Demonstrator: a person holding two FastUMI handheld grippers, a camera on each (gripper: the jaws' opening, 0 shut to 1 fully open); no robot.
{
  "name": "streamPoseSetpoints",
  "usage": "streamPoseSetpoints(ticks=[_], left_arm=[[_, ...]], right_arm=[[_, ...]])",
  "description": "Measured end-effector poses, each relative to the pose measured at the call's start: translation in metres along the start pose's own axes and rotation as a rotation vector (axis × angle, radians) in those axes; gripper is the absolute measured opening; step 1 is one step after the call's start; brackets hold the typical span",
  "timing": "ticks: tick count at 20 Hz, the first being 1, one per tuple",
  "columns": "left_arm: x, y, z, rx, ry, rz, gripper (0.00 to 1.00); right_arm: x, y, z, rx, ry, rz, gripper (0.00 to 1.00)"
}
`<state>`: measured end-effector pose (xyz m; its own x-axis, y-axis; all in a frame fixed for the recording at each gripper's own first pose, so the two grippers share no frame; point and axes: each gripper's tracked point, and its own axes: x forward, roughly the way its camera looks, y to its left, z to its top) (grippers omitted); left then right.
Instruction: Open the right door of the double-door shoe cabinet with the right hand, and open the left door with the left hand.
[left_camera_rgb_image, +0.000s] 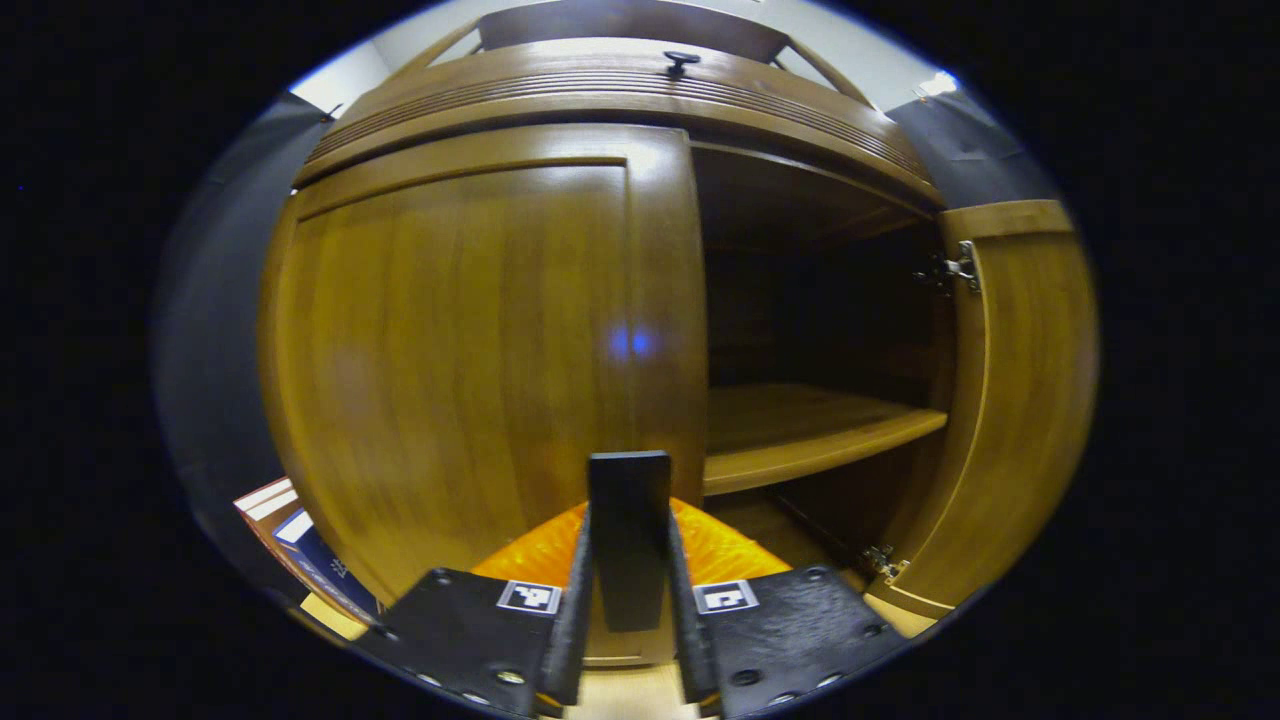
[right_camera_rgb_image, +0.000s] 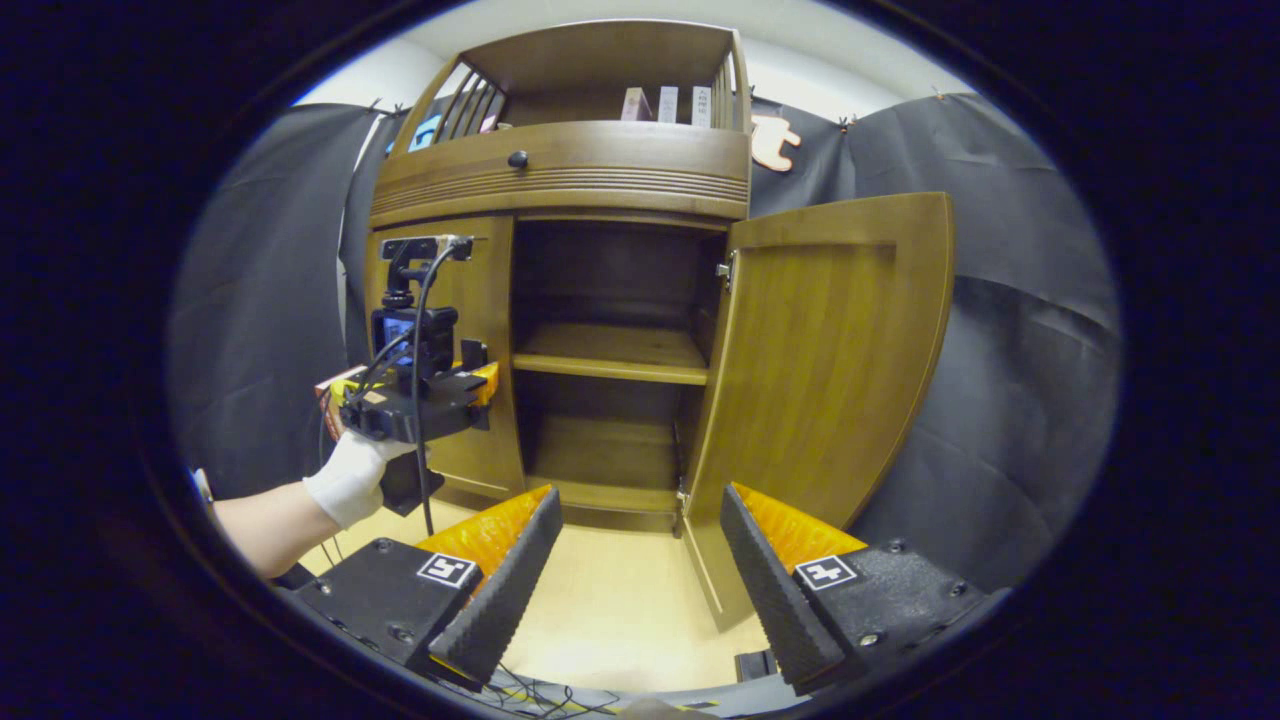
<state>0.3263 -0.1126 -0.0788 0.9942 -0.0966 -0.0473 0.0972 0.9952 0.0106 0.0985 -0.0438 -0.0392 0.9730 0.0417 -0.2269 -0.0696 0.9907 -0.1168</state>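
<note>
Brown wooden shoe cabinet (right_camera_rgb_image: 600, 180) — right door (right_camera_rgb_image: 820, 350) swung open, left door (left_camera_rgb_image: 470, 350) closed

cabinet (right_camera_rgb_image: 600, 170): brown wood grain | floor (right_camera_rgb_image: 620, 600): pale tan | glove (right_camera_rgb_image: 350, 480): white

Left gripper (left_camera_rgb_image: 628, 560): two fingers drawn close, flanking a dark flat upright piece between them; whether they pressed on it could not be told; seen from the right gripper view (right_camera_rgb_image: 470, 375) as a dark camera-topped unit held level, pointed forward; carried by a white-gloved hand (right_camera_rgb_image: 352, 478) with a bare forearm (right_camera_rgb_image: 255, 530) reaching in from the lower left. Right gripper (right_camera_rgb_image: 635, 570): two ridged fingers spread wide apart, nothing between them; pointed forward and slightly downward.
</note>
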Motion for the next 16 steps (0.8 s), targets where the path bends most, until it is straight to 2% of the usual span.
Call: streamPoseSetpoints(ticks=[2,3,6,13,14,16], left_arm=[[0.005,-0.001,-0.002,0.009,0.001,-0.003,0.33],[0.004,-0.001,-0.003,-0.005,0.01,-0.002,0.43],[-0.002,0.0,-0.003,-0.017,0.021,-0.003,0.22],[-0.029,-0.001,-0.006,-0.02,0.041,-0.061,0.22],[-0.035,0.0,-0.007,-0.022,0.042,-0.067,0.22],[-0.047,0.003,-0.008,-0.016,0.041,-0.075,0.22]], right_arm=[[-0.001,0.001,0.001,0.002,-0.003,0.002,0.97],[-0.002,0.001,0.002,0.004,-0.006,0.002,0.97],[-0.005,0.002,0.002,0.004,-0.01,0.003,1.0],[-0.014,0.002,0.005,0.031,-0.034,-0.003,1.0],[-0.015,0.002,0.005,0.032,-0.036,-0.005,0.97],[-0.018,0.0,0.003,0.029,-0.034,-0.011,1.0]])
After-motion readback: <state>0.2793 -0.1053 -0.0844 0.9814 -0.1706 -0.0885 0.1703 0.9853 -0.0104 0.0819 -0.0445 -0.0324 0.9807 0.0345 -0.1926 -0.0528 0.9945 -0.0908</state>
